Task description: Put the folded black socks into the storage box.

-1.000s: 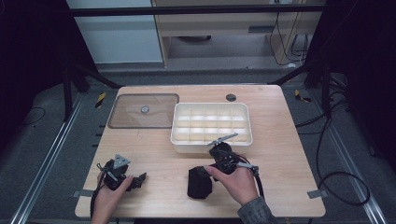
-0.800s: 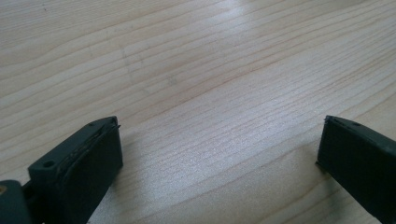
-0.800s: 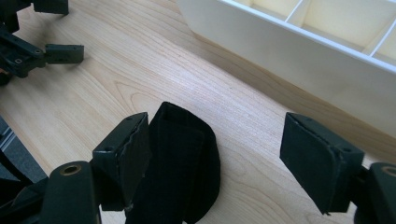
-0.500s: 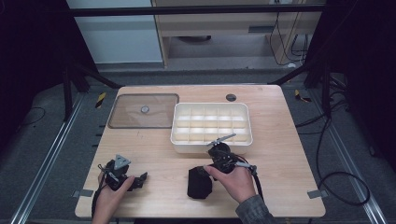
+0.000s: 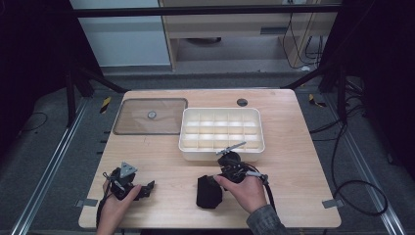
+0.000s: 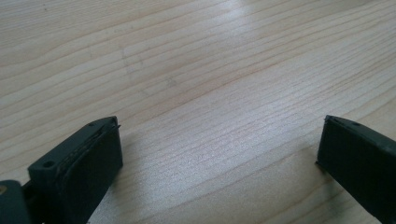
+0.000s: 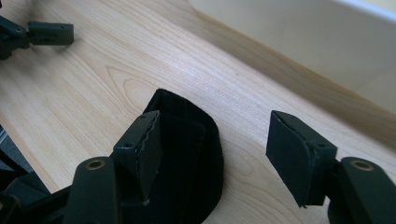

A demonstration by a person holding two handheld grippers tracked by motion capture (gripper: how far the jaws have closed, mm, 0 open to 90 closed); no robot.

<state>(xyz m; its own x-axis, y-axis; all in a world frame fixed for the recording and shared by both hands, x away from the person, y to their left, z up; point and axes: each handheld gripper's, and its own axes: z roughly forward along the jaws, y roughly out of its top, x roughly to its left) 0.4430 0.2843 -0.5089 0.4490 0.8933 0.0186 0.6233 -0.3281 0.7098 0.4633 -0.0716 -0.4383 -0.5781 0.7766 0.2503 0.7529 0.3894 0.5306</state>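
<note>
Near table edge, right of centre: black pouch [image 7: 187, 154] lies flat. Right gripper [image 7: 215, 154] jaws, just closing, straddle its edge, nothing pinched; lower before squeezing. Left gripper [image 6: 219, 154] gapes, empty.

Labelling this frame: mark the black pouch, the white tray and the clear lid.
black pouch [image 5: 209, 192], high view, middle of its top.
white tray [image 5: 221, 154], high view, near wall.
clear lid [image 5: 137, 123], high view, bare left half.

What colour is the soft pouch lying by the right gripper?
Black; the pouch shows best in the right gripper view.
</note>
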